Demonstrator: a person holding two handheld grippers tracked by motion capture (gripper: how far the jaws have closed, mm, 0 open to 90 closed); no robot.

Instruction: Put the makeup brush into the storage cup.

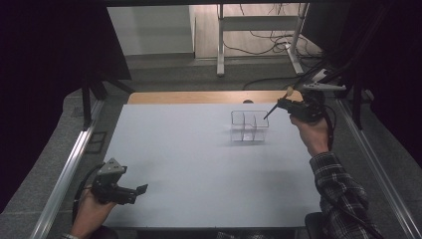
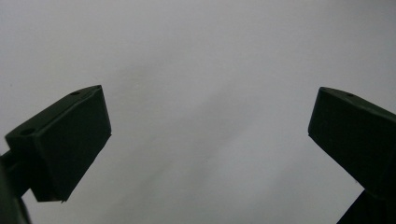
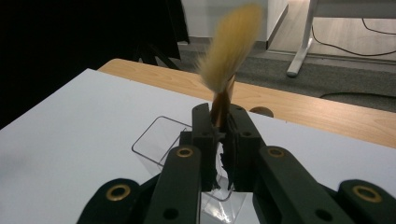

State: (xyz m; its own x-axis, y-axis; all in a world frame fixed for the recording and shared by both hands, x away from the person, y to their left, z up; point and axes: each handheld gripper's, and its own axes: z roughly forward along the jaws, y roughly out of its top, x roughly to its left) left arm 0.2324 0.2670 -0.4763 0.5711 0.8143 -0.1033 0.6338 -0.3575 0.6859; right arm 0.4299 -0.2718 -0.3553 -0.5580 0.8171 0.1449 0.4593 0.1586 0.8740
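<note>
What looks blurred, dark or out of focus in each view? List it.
Right gripper view: the brush bristles are soft and blurred, while the right gripper is sharp. Left gripper view: the table is featureless grey with faint shadows and dim corners. High view: dark sides, and the clear organizer is faint with a soft shadow.

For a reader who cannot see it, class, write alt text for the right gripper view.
The right tool is shut on a brush, its tan bristles pointing up, blurred. Below the jaws stands a clear plastic organiser on a white table, with a wooden edge beyond.
</note>
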